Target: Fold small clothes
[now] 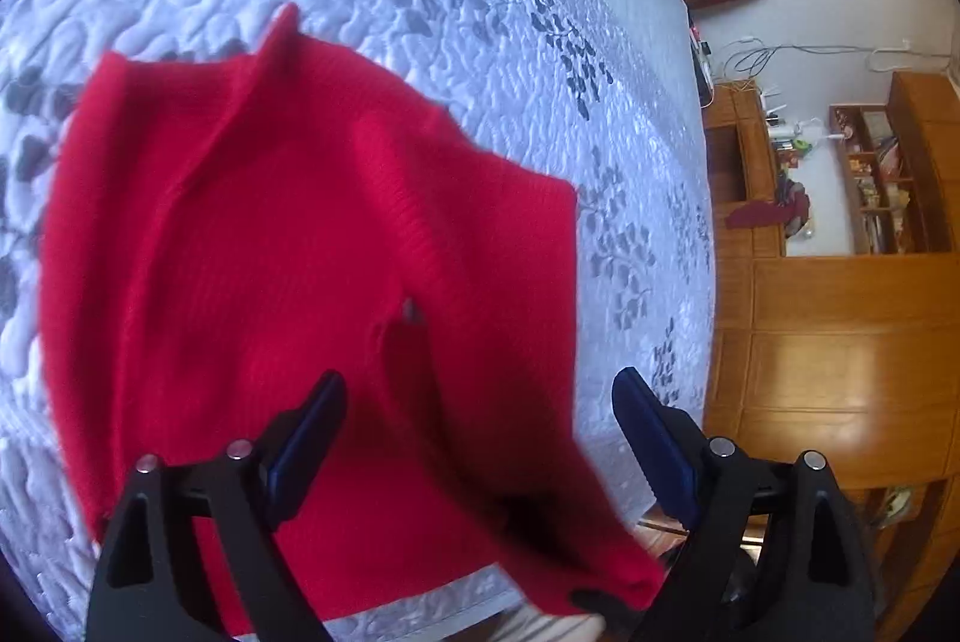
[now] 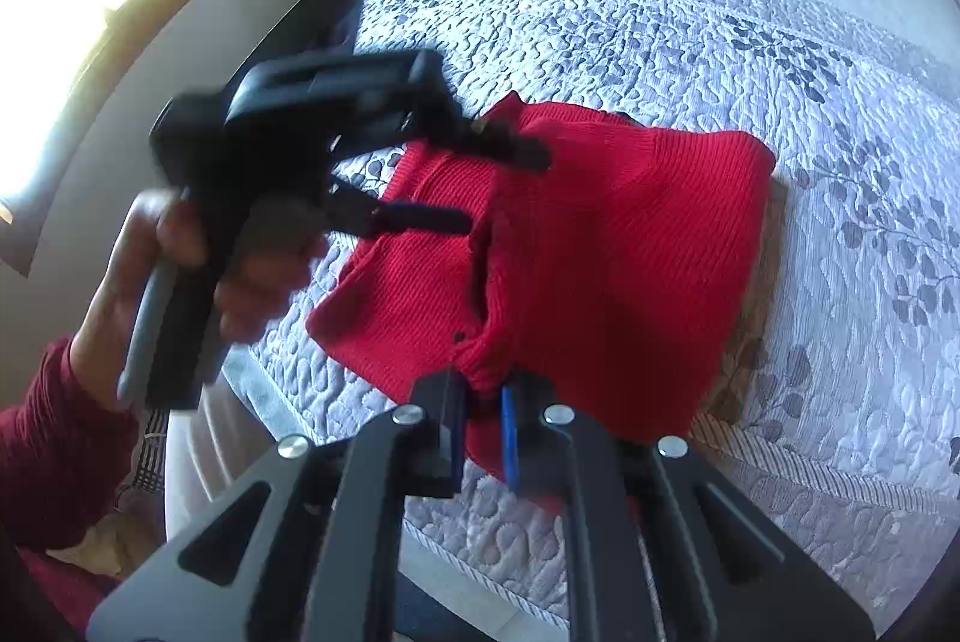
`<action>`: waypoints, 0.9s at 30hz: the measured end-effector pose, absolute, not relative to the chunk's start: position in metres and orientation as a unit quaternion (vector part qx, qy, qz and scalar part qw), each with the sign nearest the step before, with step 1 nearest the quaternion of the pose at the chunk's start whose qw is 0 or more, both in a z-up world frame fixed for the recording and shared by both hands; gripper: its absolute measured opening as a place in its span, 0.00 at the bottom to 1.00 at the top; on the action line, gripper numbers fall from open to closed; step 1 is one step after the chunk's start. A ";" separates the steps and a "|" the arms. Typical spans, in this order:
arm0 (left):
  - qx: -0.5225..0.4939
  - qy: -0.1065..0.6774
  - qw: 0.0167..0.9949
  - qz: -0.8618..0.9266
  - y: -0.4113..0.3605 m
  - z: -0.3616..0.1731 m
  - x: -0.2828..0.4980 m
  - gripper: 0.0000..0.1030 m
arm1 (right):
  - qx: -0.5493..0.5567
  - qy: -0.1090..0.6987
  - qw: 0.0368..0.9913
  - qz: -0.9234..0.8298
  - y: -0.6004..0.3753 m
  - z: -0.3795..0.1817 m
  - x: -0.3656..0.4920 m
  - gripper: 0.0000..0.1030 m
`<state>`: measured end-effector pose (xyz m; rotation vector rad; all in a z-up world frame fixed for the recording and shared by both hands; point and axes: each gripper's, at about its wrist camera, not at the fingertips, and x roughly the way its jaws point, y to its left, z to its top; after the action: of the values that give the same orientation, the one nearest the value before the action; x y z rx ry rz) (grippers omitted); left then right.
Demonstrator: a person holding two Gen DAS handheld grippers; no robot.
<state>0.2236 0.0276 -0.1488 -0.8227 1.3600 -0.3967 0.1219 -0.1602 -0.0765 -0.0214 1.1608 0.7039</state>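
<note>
Right wrist, red sweater (image 2: pixel 600 246) pinched in right claw (image 2: pixel 483 423)

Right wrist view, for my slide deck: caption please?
Right gripper pinches the red sweater on the quilted bed; left gripper open above it.

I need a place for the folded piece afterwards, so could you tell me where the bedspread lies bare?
The quilted bedspread is bare between the red knit garment and the pillows, and to the garment's right. The near edge is crowded: the right claw pinches the garment's hem there, and the left claw hovers open over its left part.
</note>
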 end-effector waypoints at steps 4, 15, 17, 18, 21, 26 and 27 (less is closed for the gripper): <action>-0.346 0.631 0.671 -0.179 0.012 -0.158 0.250 0.82 | -0.003 0.535 0.777 0.332 -0.161 -0.081 0.121 0.08; -0.332 0.623 0.678 -0.204 0.008 -0.154 0.263 0.14 | 0.028 0.532 0.770 0.351 -0.160 -0.077 0.121 0.08; -0.331 0.609 0.688 -0.216 0.009 -0.142 0.265 0.14 | 0.029 0.529 0.769 0.357 -0.150 -0.072 0.120 0.08; -0.327 0.600 0.696 -0.221 0.012 -0.134 0.264 0.14 | 0.025 0.526 0.770 0.359 -0.145 -0.069 0.119 0.08; -0.323 0.569 0.720 -0.232 0.027 -0.108 0.263 0.14 | 0.027 0.519 0.768 0.374 -0.123 -0.059 0.122 0.08; -0.304 0.516 0.767 -0.230 0.074 -0.071 0.254 0.13 | 0.024 0.504 0.763 0.404 -0.081 -0.046 0.125 0.08; -0.300 0.508 0.775 -0.226 0.086 -0.070 0.250 0.13 | 0.021 0.505 0.761 0.407 -0.074 -0.047 0.124 0.08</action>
<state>0.2501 0.0860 -0.0700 -0.6489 1.1007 -0.4897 0.1243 -0.0742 -0.0468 0.0447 1.0995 0.8866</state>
